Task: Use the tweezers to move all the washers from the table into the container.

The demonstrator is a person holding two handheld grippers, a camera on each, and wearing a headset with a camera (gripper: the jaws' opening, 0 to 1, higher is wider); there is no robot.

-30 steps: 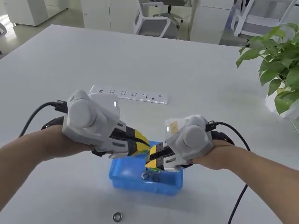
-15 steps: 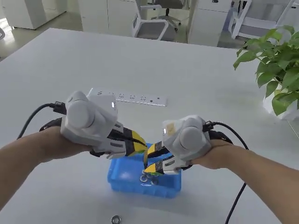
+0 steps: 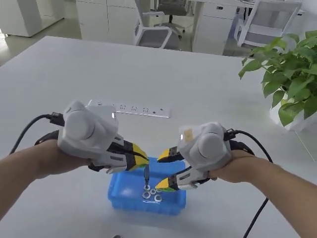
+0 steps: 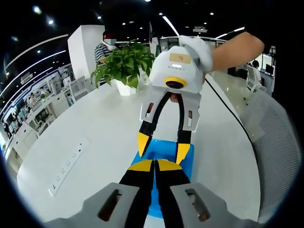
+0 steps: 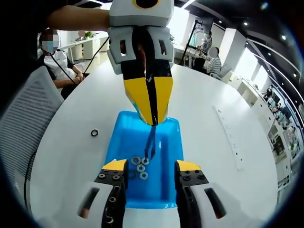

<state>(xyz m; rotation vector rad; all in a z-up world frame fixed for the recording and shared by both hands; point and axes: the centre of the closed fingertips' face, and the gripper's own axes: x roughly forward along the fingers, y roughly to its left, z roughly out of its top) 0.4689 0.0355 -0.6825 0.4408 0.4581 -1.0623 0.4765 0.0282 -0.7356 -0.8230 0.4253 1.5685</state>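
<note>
White desk (image 3: 208, 99), head view: left gripper (image 3: 142, 158) fingers clenched on tweezers (image 3: 146, 176), long axis near vertical, tips down in blue container (image 3: 138, 204) over washers (image 3: 151, 194); right gripper (image 3: 165, 171) fingers spread. Left gripper view: tweezers hidden behind own fingers. Right gripper view: one stray washer (image 5: 95, 132) on desk beside container.

White-bodied left tool (image 3: 142, 159), yellow-tipped jaws, black cable (image 3: 30, 124)
</note>
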